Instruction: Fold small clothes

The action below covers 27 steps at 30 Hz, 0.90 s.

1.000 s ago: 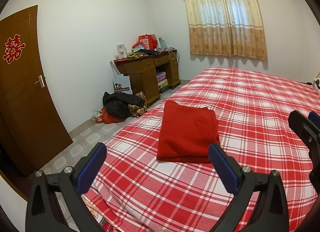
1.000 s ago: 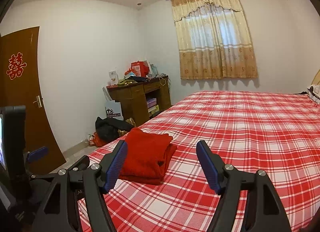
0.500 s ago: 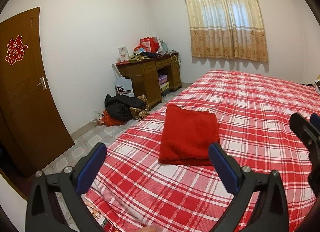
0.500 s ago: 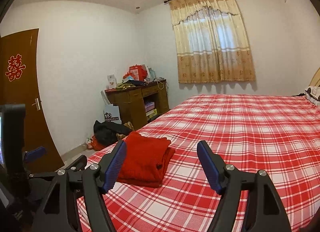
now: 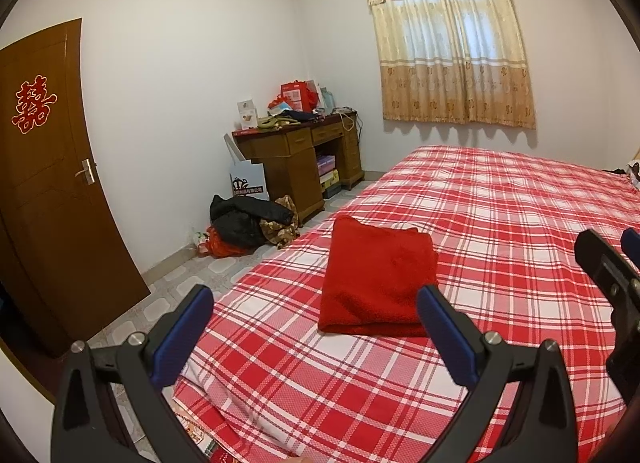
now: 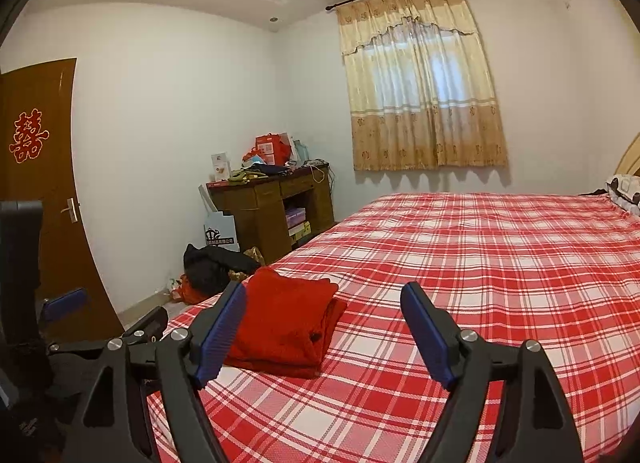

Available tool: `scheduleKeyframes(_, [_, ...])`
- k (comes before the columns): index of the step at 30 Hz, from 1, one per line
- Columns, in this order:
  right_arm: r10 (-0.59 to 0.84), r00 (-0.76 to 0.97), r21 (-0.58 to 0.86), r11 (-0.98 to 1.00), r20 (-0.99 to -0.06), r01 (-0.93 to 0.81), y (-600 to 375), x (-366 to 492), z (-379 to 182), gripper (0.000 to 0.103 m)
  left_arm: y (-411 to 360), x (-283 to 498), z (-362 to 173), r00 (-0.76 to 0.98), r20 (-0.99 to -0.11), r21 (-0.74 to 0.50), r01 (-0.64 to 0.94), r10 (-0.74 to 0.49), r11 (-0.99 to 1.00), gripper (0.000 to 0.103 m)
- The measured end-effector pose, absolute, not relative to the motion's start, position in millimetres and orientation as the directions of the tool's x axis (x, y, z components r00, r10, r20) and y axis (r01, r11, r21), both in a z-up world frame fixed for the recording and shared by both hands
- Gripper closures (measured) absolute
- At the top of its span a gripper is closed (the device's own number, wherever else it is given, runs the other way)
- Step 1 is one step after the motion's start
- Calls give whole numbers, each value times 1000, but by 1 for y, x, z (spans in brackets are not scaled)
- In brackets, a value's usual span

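Note:
A red garment (image 5: pixel 376 279), folded into a thick rectangle, lies on the red plaid bed (image 5: pixel 500 203) near its left edge. My left gripper (image 5: pixel 312 299) hovers just short of it, open, with nothing between its blue pads. Seen from the right wrist, the red garment (image 6: pixel 288 319) lies to the left on the bed (image 6: pixel 500 263). My right gripper (image 6: pixel 324 295) is held above the sheet beside it, its jaws opening and empty. The right gripper's finger (image 5: pixel 604 271) shows at the right edge of the left wrist view.
A wooden desk (image 5: pixel 296 151) piled with boxes stands against the far wall. Dark clothes (image 5: pixel 248 223) lie heaped on the tiled floor beside it. A brown door (image 5: pixel 52 183) is at the left. A curtained window (image 5: pixel 448 47) is behind the bed.
The right gripper's jaws stand slightly wider than before. The folded red garment and both hands have stayed where they were.

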State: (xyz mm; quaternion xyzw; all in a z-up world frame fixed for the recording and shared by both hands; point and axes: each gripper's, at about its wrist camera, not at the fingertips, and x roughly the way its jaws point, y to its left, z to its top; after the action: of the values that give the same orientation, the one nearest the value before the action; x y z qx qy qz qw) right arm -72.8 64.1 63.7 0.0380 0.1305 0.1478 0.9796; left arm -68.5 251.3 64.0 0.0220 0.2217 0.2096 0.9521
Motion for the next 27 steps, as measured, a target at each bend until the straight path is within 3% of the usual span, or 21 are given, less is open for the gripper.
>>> scheduleKeyframes(27, [305, 903, 121, 952, -303, -281, 68, -60, 55, 23, 262, -57, 50, 801, -502, 58, -345, 326, 937, 0])
